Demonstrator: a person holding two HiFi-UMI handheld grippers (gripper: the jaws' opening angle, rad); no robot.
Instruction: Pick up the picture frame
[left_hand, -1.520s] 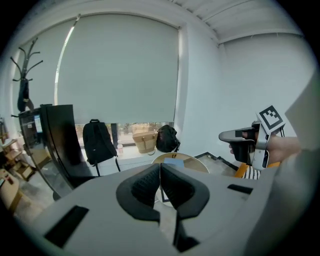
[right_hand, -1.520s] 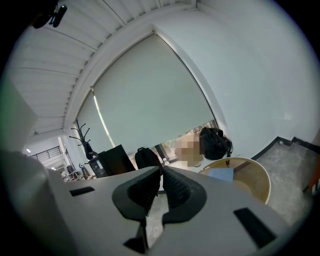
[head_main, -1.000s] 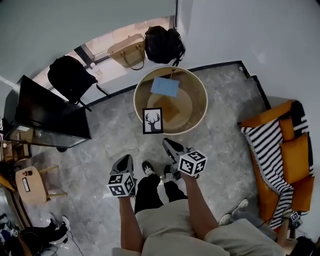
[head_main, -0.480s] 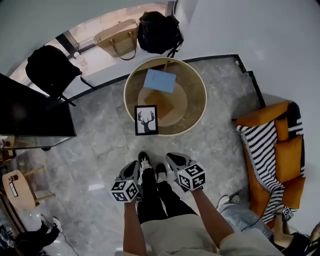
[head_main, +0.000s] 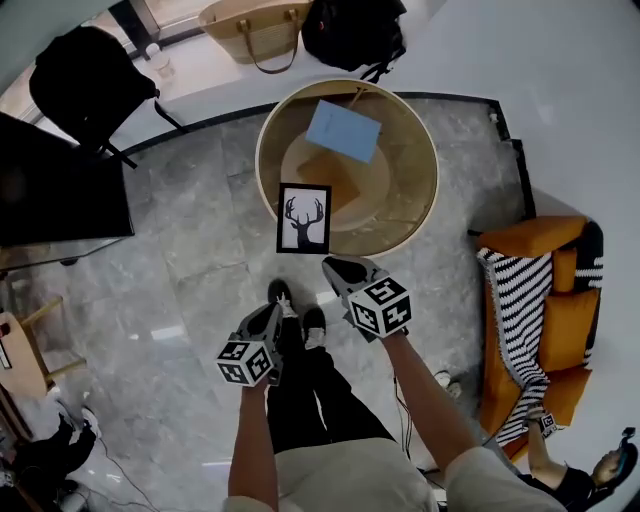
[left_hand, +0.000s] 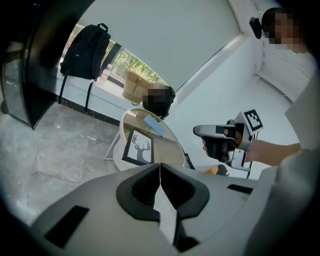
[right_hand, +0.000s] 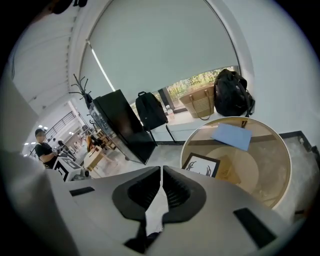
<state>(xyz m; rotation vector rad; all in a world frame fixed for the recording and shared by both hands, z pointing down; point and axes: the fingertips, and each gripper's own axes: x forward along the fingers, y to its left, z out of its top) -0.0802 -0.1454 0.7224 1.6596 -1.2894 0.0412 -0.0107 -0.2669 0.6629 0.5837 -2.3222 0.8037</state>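
The picture frame (head_main: 303, 218), black-edged with a deer-antler print, lies flat near the front left rim of a round glass table (head_main: 402, 192). It also shows in the left gripper view (left_hand: 138, 148) and the right gripper view (right_hand: 201, 165). My left gripper (head_main: 271, 313) hangs shut and empty over the floor, well short of the table, its jaws (left_hand: 160, 166) closed together. My right gripper (head_main: 338, 268) is just outside the table's rim, a little right of the frame, jaws (right_hand: 161, 171) shut with nothing between them. Neither touches the frame.
A blue sheet (head_main: 343, 130) lies on the table's far side. Behind the table sit a woven bag (head_main: 255, 28) and a black backpack (head_main: 352, 30). A dark cabinet (head_main: 55, 195) stands left, an orange sofa with a striped blanket (head_main: 535, 300) right. My feet (head_main: 295, 312) stand near the table.
The head view has shifted and the table and frame now look larger and nearer. Both grippers stay shut; the right one now sits closer to the table's rim.
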